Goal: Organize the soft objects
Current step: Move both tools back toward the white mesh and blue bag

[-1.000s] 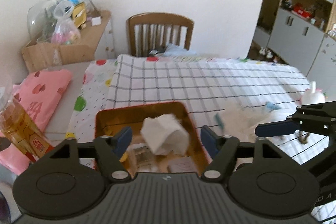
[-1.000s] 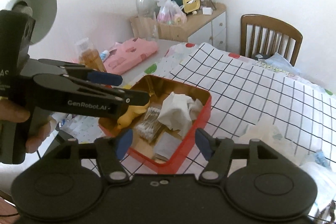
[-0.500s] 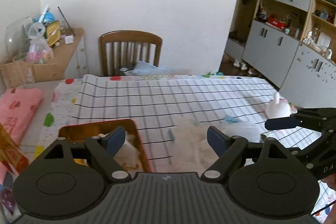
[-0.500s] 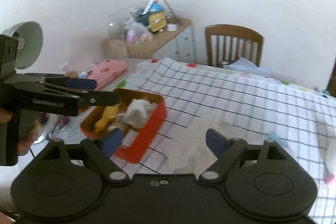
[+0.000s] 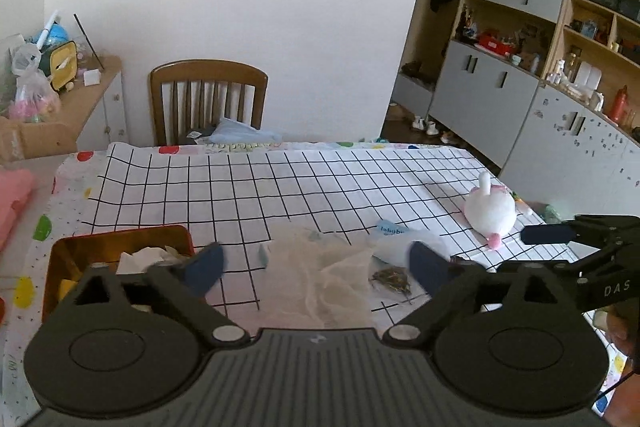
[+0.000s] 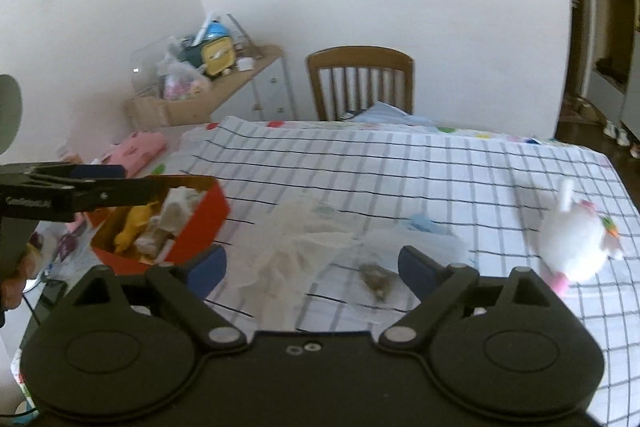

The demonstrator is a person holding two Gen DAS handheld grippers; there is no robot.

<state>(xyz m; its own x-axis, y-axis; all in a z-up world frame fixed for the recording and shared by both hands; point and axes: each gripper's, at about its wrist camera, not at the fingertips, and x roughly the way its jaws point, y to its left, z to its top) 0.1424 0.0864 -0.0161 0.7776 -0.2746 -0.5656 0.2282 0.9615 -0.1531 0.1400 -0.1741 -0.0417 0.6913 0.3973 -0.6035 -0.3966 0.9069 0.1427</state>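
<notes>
While I hold both rigs over the checked tabletop (image 5: 224, 187), this is what I read.

Left tongs (image 5: 316, 267): spread wide, nothing between the blue pads; I see them hang above the crumpled sheer bag (image 5: 320, 267).
Right tongs (image 6: 312, 269): spread wide too, gripping nothing, over the same sheer bag (image 6: 296, 247).
Red tin (image 5: 116, 247): just beyond my left tongs' left pad, open, holding white crumpled tissue (image 5: 140, 259); from the right wrist view the red tin (image 6: 192, 227) also shows a yellow soft toy (image 6: 134, 227) inside.
Dried-herb sachet (image 5: 392, 279): on the tabletop just inside my left tongs' right pad; the right wrist view puts the sachet (image 6: 376, 277) just inside the right pad too.
Blue-labelled packet (image 5: 400, 243): a little beyond the sachet, lying flat.
White plush bunny (image 5: 490, 211): well out past the right pad of both tongs, on the tabletop; blurred in the right wrist view (image 6: 572, 243).
Wooden chair (image 5: 208, 99): straight ahead, behind the far edge.
</notes>
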